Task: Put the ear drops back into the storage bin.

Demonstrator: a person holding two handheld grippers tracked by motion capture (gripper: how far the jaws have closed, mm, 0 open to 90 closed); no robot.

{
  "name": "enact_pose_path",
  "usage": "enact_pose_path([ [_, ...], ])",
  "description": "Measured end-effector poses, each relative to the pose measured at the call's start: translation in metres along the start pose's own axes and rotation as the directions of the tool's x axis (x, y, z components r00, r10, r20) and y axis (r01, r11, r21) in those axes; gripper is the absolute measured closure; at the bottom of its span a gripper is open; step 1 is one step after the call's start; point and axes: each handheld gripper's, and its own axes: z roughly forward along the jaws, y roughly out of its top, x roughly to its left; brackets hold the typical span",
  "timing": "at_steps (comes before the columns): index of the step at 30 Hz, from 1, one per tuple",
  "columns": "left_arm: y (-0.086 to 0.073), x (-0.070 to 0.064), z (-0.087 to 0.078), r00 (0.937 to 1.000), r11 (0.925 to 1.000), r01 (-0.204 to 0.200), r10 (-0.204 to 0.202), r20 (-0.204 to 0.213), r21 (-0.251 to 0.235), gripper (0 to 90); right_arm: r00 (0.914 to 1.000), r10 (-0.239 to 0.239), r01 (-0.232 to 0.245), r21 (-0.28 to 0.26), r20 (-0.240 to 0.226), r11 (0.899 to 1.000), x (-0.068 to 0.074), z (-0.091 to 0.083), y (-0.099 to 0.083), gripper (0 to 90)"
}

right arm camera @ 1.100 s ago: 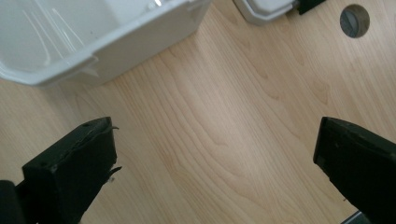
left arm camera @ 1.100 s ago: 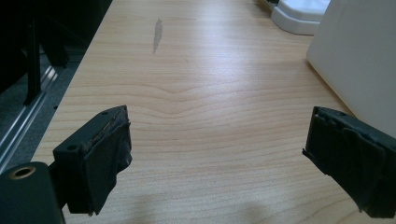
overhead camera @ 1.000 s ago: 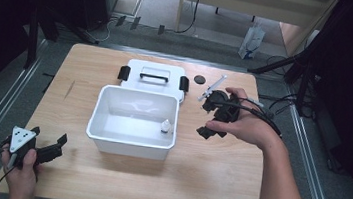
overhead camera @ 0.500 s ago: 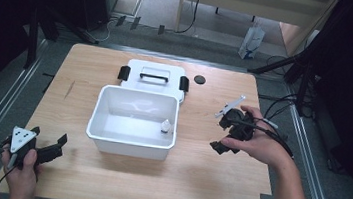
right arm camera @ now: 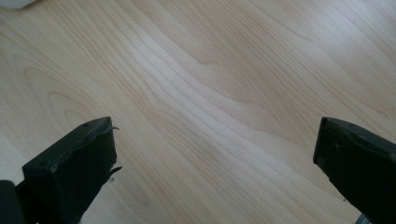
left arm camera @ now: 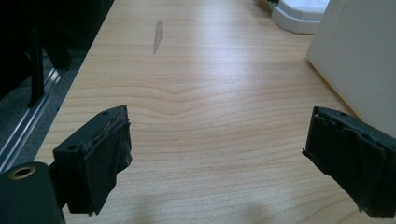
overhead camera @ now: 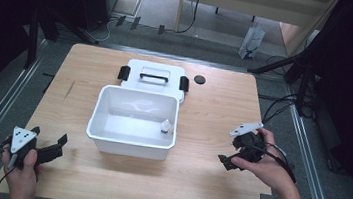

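Hand-held gripper status: left hand-held gripper (overhead camera: 52,148) sits at lower left of the high view, jaws spread wide, nothing between them; in its own view the jaws frame bare wood with a white box wall at the right edge. Right hand-held gripper (overhead camera: 228,161) is at lower right of the high view, jaws also wide apart and empty, over bare wood in its own view.

Light wooden surface (overhead camera: 213,114) carries everything. White rectangular plastic bin (overhead camera: 134,123), open top, sits centre frame, between the two grippers and well apart from both. White flat lid with black handle and black side latches (overhead camera: 154,77) lies just behind the bin, touching or nearly so. Small white bottle-like item (overhead camera: 165,126) stands inside the bin, near its right wall. Small black round disc (overhead camera: 199,79) lies right of the lid.
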Motion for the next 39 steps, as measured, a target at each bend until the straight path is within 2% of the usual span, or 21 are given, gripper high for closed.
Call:
enact_pose_path([
  [4,0.0,0.0,0.0,1.0,1.0,-0.006,0.006,-0.002,0.001,7.9,0.9983,0.056,-0.055,-0.062,0.017,0.997,0.001,0.005,-0.025,0.0],
  [10,0.0,-0.001,-0.001,0.9999,0.9999,-0.01,0.01,-0.003,0.003,7.9,0.9901,0.139,-0.136,-0.122,0.016,0.983,0.004,0.015,-0.063,0.0],
  [13,0.0,-0.001,-0.001,1.0,0.9999,-0.009,0.009,-0.003,0.004,7.8,0.9839,0.177,-0.172,-0.153,0.023,0.973,0.007,0.018,-0.08,0.0],
  [17,0.0,-0.001,-0.001,0.9999,0.9999,-0.013,0.013,-0.004,0.004,7.8,0.971,0.238,-0.227,-0.219,0.023,0.949,0.011,0.019,-0.1,0.0],
  [19,0.0,-0.002,-0.001,0.9999,0.9999,-0.016,0.016,-0.007,0.005,7.9,0.9585,0.284,-0.267,-0.274,0.023,0.924,0.011,0.019,-0.111,0.0],
  [20,0.0,-0.002,-0.001,0.9998,0.9999,-0.016,0.016,-0.007,0.005,7.9,0.9539,0.299,-0.281,-0.289,0.02,0.915,0.011,0.019,-0.115,0.0],
  [24,0.0,-0.002,-0.001,0.9999,0.9999,-0.015,0.015,-0.008,0.003,7.8,0.9275,0.374,-0.347,-0.356,0.006,0.868,0.011,0.019,-0.134,0.0],
  [28,0.0,-0.002,-0.001,0.9998,0.9999,-0.016,0.016,-0.007,0.004,7.9,0.9114,0.411,-0.377,-0.396,0.003,0.837,0.014,0.02,-0.148,0.0],
  [31,0.0,-0.002,-0.001,0.9998,0.9999,-0.016,0.016,-0.007,0.004,7.9,0.8965,0.443,-0.403,-0.432,-0.009,0.807,0.018,0.021,-0.157,0.0],
  [32,0.0,-0.002,-0.001,0.9998,0.9998,-0.019,0.019,-0.007,0.004,7.9,0.8906,0.455,-0.412,-0.453,-0.017,0.791,0.018,0.02,-0.16,0.0],
  [34,0.0,-0.002,-0.001,0.9997,0.9998,-0.02,0.02,-0.009,0.005,7.9,0.8735,0.486,-0.43,-0.506,-0.023,0.748,0.018,0.017,-0.164,0.0],
  [37,0.0,-0.003,-0.001,0.9997,0.9997,-0.023,0.023,-0.011,0.003,7.8,0.8529,0.52,-0.461,-0.529,-0.043,0.712,0.015,0.015,-0.168,0.0],
  [39,0.0,-0.003,-0.001,0.9996,0.9997,-0.024,0.024,-0.014,0.004,7.9,0.8489,0.525,-0.474,-0.528,-0.061,0.705,0.014,0.015,-0.169,0.0],
])
